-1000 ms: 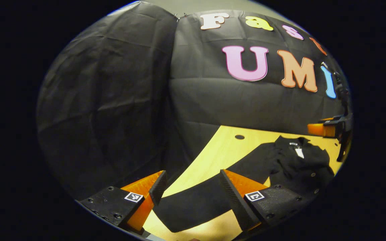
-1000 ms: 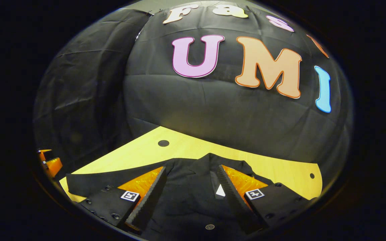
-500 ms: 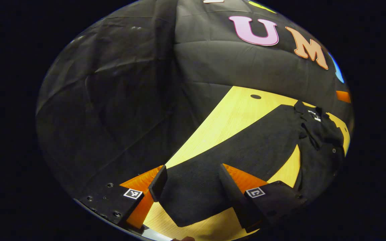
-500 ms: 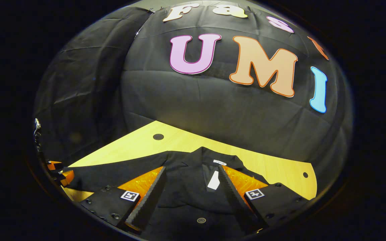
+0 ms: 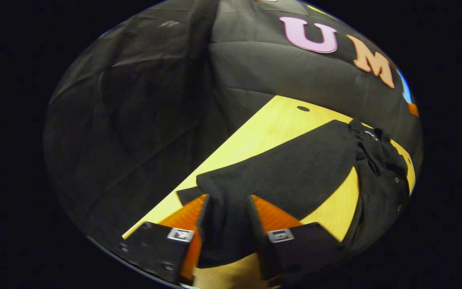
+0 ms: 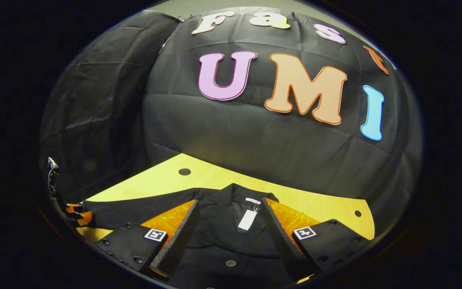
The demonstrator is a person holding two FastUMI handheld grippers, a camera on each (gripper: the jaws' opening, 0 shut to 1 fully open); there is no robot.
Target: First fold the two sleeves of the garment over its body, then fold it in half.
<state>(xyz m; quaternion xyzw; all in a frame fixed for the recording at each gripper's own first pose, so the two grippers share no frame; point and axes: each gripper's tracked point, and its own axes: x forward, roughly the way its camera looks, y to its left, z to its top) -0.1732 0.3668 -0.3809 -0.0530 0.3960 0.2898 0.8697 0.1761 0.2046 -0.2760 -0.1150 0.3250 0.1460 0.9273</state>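
A black buttoned shirt lies on a light wooden table. In the left gripper view its long sleeve stretches toward me, and my left gripper is shut on the sleeve's cuff end, which bunches up between the fingers. In the right gripper view my right gripper hovers open over the shirt's collar, where a white tag hangs. The left gripper appears small at the far left of that view, at the sleeve's end.
The black cloth wall stands close behind the table. Round holes mark the tabletop. Bare wood lies beyond the collar and beside the sleeve.
My left gripper has dropped onto the sleeve's end and shut on it, gathering the cloth. The right gripper stays open over the collar, shifted slightly.
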